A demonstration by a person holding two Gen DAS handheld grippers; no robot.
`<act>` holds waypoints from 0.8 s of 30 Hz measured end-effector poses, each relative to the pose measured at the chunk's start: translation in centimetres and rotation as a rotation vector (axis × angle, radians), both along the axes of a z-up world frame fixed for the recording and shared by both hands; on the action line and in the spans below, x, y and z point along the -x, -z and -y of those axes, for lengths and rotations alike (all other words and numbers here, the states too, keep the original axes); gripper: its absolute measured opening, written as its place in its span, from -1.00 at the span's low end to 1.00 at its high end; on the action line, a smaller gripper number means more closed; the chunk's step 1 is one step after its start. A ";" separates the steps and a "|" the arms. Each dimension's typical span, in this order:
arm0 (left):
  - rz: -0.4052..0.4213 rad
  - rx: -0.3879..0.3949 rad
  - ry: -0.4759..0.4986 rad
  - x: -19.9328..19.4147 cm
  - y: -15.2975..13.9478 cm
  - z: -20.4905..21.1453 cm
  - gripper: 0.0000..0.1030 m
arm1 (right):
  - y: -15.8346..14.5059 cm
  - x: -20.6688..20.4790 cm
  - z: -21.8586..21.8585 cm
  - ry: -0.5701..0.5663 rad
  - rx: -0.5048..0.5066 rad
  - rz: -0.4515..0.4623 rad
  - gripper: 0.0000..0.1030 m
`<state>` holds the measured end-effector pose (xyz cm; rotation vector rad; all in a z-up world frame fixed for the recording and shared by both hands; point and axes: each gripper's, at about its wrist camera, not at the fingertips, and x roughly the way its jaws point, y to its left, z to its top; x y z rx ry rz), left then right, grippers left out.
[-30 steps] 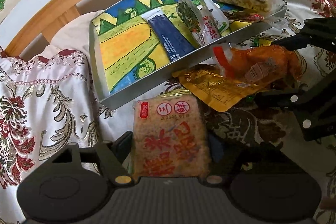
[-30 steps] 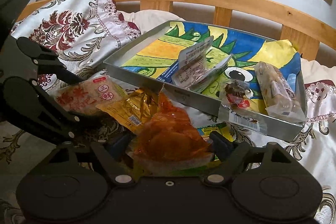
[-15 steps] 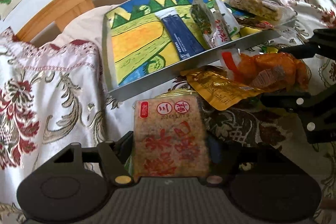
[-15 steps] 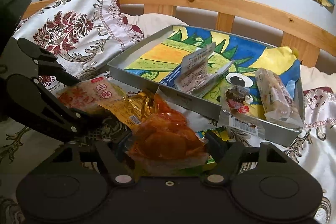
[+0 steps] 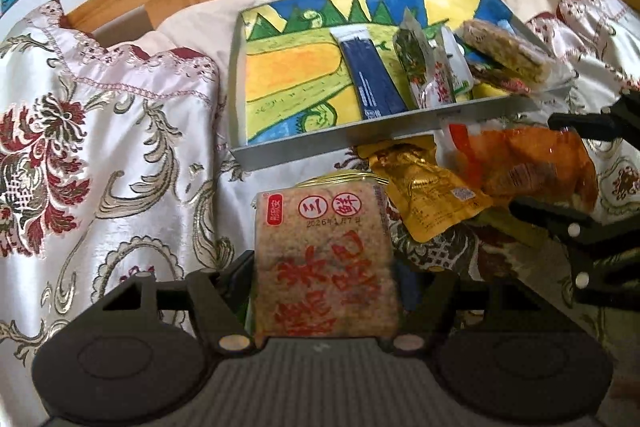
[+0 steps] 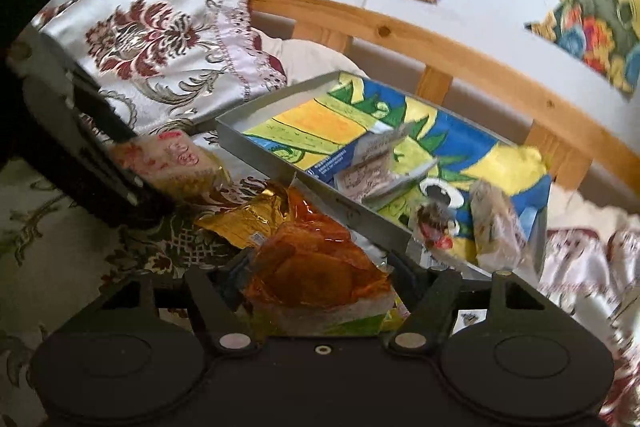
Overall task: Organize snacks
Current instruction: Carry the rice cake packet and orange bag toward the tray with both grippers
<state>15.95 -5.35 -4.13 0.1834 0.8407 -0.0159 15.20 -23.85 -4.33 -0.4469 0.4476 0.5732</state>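
Gripping a snack each, the left gripper [image 5: 324, 291] pinches a brown rice-cake packet [image 5: 326, 259] at lower centre, while the right gripper [image 6: 320, 291], jaws closing, squeezes an orange pouch [image 6: 316, 267]. Both should clear the near wall of the grey tray [image 5: 340, 141] (painted lining, upper centre) before release, favouring its bare yellow half. A gold packet [image 5: 428, 195] lies loose between them; a blue sachet [image 5: 372, 79] and upright wrappers crowd the tray's right side.

Brown rice-cake pack [image 5: 326, 263] and orange snack bag [image 6: 316, 267] lifted just before grey tray [image 5: 340, 139].
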 end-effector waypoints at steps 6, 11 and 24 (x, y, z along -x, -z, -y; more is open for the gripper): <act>0.041 0.033 -0.021 0.4 -1.5 -0.2 0.43 | -0.6 0.7 0.0 -0.001 0.004 0.047 0.39; 0.071 0.045 -0.016 0.4 -2.7 0.0 0.43 | -1.0 1.0 0.0 -0.007 0.000 0.057 0.38; 0.131 0.083 -0.013 -0.5 -4.1 1.5 0.43 | -2.7 2.1 0.4 -0.023 -0.067 0.150 0.38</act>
